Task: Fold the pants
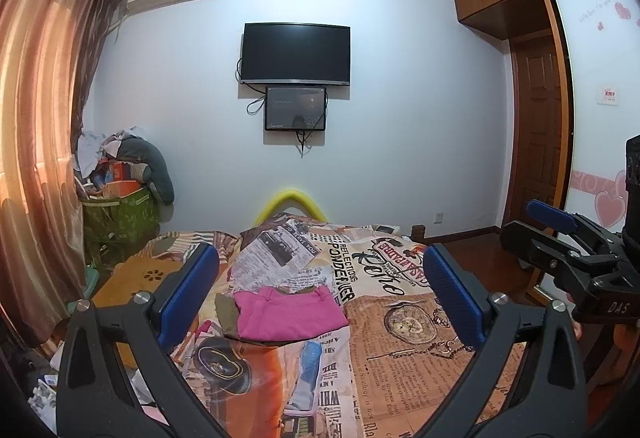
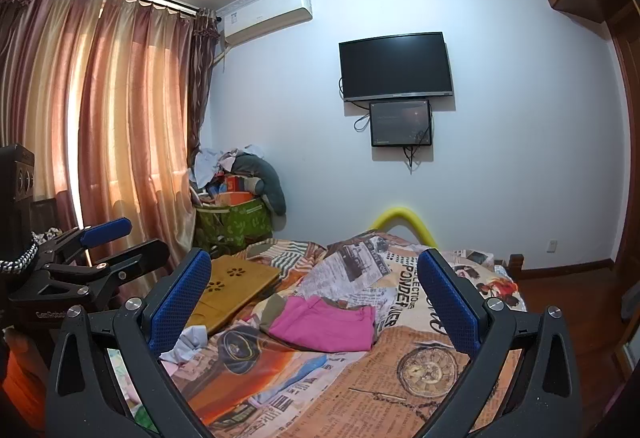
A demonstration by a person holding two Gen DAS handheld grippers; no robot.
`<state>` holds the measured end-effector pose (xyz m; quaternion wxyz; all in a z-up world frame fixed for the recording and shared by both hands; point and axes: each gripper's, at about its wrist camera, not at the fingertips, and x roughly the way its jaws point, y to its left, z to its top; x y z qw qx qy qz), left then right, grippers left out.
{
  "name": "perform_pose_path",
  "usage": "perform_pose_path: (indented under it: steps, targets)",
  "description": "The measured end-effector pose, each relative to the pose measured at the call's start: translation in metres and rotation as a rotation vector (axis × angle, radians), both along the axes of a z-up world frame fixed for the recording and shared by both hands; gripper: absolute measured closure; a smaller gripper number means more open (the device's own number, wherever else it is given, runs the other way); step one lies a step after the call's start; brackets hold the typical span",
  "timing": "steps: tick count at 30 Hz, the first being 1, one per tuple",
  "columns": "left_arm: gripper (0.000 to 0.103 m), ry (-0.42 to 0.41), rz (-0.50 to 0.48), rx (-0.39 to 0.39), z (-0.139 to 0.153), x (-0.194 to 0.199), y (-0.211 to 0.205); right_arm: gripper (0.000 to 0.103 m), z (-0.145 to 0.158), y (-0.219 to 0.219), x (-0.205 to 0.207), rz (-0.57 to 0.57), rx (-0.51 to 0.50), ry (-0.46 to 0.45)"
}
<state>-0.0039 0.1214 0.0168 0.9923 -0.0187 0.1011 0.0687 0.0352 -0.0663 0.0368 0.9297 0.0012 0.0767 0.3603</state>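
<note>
Folded pink pants [image 1: 286, 314] lie on the patterned bedspread [image 1: 420, 350], resting partly on an olive-green garment [image 1: 226, 312]. They show in the right wrist view too [image 2: 326, 324]. My left gripper [image 1: 320, 274] is open and empty, held above the bed short of the pants. My right gripper [image 2: 314, 278] is open and empty, also back from the pants. Each gripper shows at the edge of the other's view: the right one [image 1: 556, 226] and the left one [image 2: 108, 238].
A wooden lap tray [image 2: 232, 286] lies on the bed's left side. A crumpled pale cloth [image 2: 188, 344] lies near the left edge. A green basket heaped with clothes [image 2: 234, 213] stands by the curtains. A TV [image 1: 296, 53] hangs on the far wall.
</note>
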Motion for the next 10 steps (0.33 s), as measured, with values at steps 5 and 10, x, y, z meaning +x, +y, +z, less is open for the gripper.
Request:
perform_pose_path:
  steps: [5, 10]
  targets:
    - [0.000, 0.008, -0.004, -0.004, -0.0008, 0.0015, 0.0010, 0.000, -0.0002, 0.0009, 0.0001, 0.001, -0.002, 0.003]
    - [0.000, 0.013, -0.007, -0.009, -0.0014, 0.0028, 0.0022, 0.000, -0.0004, 0.0019, -0.0001, 0.003, -0.004, 0.010]
